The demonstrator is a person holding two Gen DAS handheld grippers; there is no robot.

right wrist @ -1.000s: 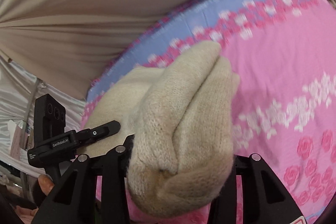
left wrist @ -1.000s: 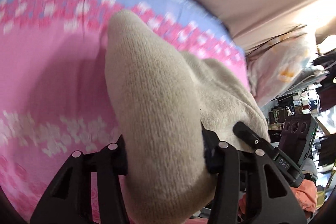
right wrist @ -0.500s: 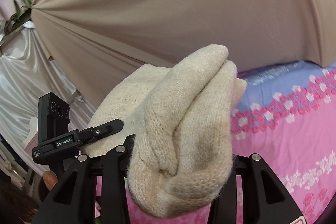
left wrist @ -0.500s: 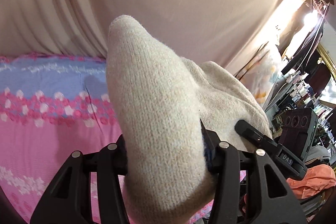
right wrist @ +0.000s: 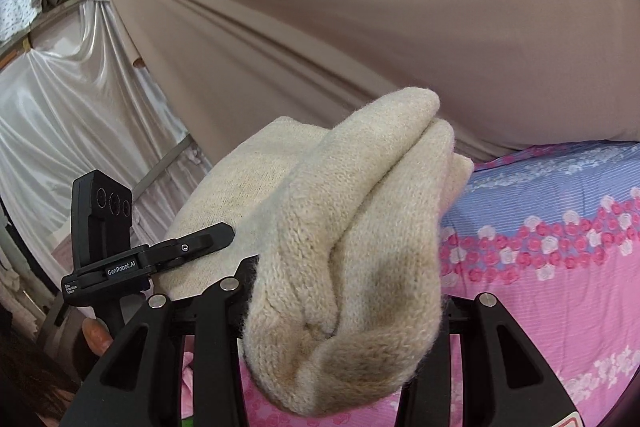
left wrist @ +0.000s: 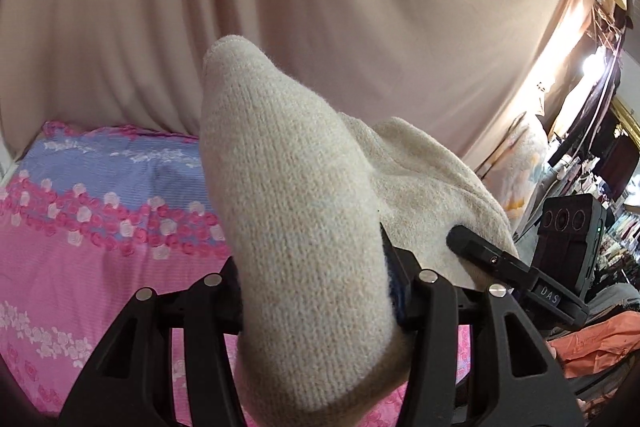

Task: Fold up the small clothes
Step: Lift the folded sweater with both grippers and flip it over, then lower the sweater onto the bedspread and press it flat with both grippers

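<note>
Left gripper (left wrist: 316, 291): fingers closed on a cream knit garment (left wrist: 296, 227), which bulges up between them and fills the middle of the left wrist view. The fabric stands off the bed, held in the air; its rounded end points up toward the beige curtain (left wrist: 320, 7).

Right gripper (right wrist: 344, 299): fingers likewise clamped on the garment (right wrist: 360, 227), here bunched in several thick folds with a darker, soiled-looking patch on the near fold. The knit spans between both grippers; in each view the other gripper shows at the side, its finger pressed on the cloth (right one at (left wrist: 520, 267), left one at (right wrist: 160, 255)).

Bed (left wrist: 80, 267) lies below and behind the garment: sheet pink with rose bands, a blue stripe along the far edge (right wrist: 560, 187). Garment not touching the sheet as far as visible.

Background: beige curtain behind the bed; white satin drape (right wrist: 60, 107) on the right wrist view's left; orange cloth (left wrist: 592, 343) and cluttered shelves at the left wrist view's right edge.
</note>
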